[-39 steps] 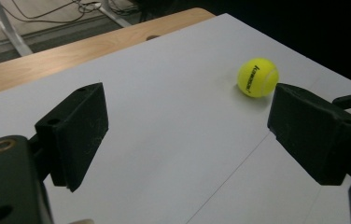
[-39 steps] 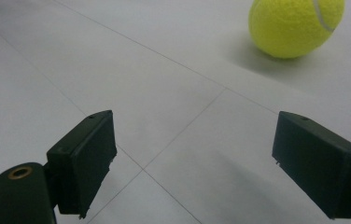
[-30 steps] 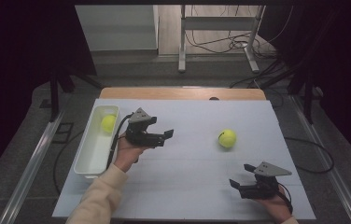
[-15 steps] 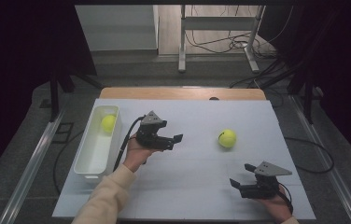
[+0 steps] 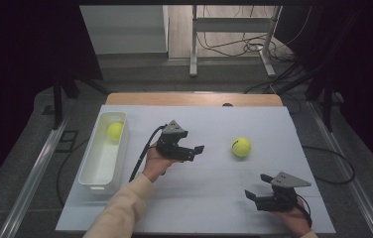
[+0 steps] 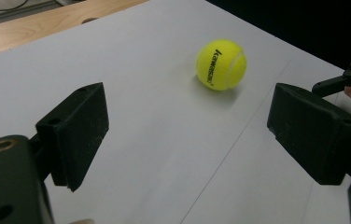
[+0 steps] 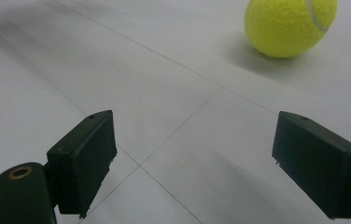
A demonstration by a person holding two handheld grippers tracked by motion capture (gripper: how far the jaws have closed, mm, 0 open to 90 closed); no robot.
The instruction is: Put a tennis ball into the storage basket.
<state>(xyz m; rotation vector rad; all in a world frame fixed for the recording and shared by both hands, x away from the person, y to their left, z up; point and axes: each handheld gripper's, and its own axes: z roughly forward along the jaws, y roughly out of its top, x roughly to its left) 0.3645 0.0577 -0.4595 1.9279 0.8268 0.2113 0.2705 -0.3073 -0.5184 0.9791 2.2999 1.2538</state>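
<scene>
White sheeting is covering the table (image 5: 199, 198), with dark curtains hanging behind it. One tennis ball (image 5: 241, 147) is resting on the sheet right of center, touching nothing. Your left gripper (image 5: 190, 151) is hovering near it, on its left, with jaws spread wide and pointing at it; in the left gripper view the ball (image 6: 221, 64) is lying ahead, between the jaws. Your right gripper (image 5: 258, 191) is sitting near the front edge, likewise released and holding nothing. A second ball (image 5: 115, 131) is lying in the white bin (image 5: 93, 171) at the far left.
</scene>
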